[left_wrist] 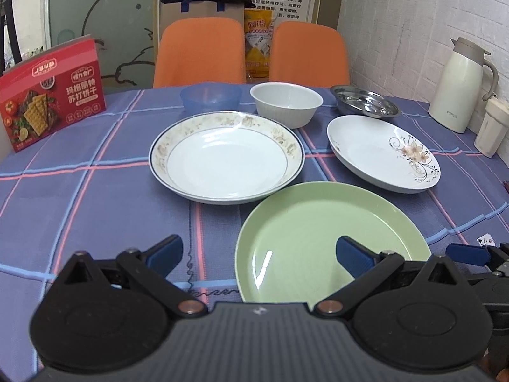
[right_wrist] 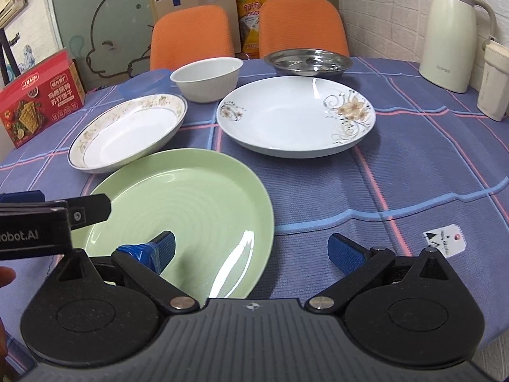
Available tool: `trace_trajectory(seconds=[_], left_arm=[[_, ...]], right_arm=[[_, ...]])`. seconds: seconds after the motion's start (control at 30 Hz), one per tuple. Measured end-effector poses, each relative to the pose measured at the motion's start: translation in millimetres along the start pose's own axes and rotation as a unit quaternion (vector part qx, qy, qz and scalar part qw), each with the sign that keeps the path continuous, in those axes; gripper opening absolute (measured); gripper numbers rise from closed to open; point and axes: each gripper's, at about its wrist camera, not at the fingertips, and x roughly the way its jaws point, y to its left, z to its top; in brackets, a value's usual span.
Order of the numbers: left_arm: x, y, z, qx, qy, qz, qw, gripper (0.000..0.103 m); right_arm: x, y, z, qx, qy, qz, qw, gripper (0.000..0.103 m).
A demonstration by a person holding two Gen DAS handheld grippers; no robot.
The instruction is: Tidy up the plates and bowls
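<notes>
A green plate [left_wrist: 318, 222] [right_wrist: 191, 197] lies nearest on the checked tablecloth. Behind it sit a white plate with a brown patterned rim [left_wrist: 226, 156] [right_wrist: 127, 130] and a white plate with a painted flower [left_wrist: 381, 152] [right_wrist: 296, 114]. Further back stand a blue bowl [left_wrist: 210, 97] [right_wrist: 146, 84], a white bowl [left_wrist: 286, 103] [right_wrist: 206, 78] and a steel dish [left_wrist: 366, 103] [right_wrist: 307, 60]. My left gripper [left_wrist: 259, 253] is open, its right finger over the green plate. My right gripper [right_wrist: 253, 250] is open astride that plate's right rim. Neither holds anything.
A red cracker box [left_wrist: 54, 95] stands at the table's left. A cream jug [left_wrist: 458, 86] and a cup [left_wrist: 491, 127] stand at the right by the wall. Two orange chairs [left_wrist: 200, 54] sit behind the table. The two grippers are close side by side.
</notes>
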Motion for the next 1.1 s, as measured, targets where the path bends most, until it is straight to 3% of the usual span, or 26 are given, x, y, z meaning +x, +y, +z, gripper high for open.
trace_trajectory(seconds=[0.3, 0.47, 0.53, 0.93, 1.03, 1.1], left_arm=[[18, 0, -3, -0.004, 0.032, -0.03, 0.999, 0.102], [31, 3, -8, -0.014, 0.051, -0.049, 0.9974, 0.102], [33, 2, -10, -0.003, 0.044, -0.04, 0.9982, 0.102], [38, 1, -4, 0.026, 0.061, -0.034, 0.9972, 0.101], [40, -3, -3, 0.033, 0.059, -0.034, 0.9971, 0.097], [39, -9, -4, 0.042, 0.055, -0.042, 0.9967, 0.086]], right_arm=[[12, 10, -4, -0.031, -0.002, 0.004, 1.0, 0.091], [9, 3, -21, -0.058, -0.063, 0.03, 0.996, 0.091], [8, 2, -23, -0.062, -0.075, 0.034, 0.995, 0.091], [14, 18, -2, -0.087, -0.003, 0.06, 0.994, 0.091], [15, 18, -2, -0.091, 0.002, 0.067, 0.994, 0.091], [14, 22, -4, -0.096, -0.001, 0.072, 0.993, 0.09]])
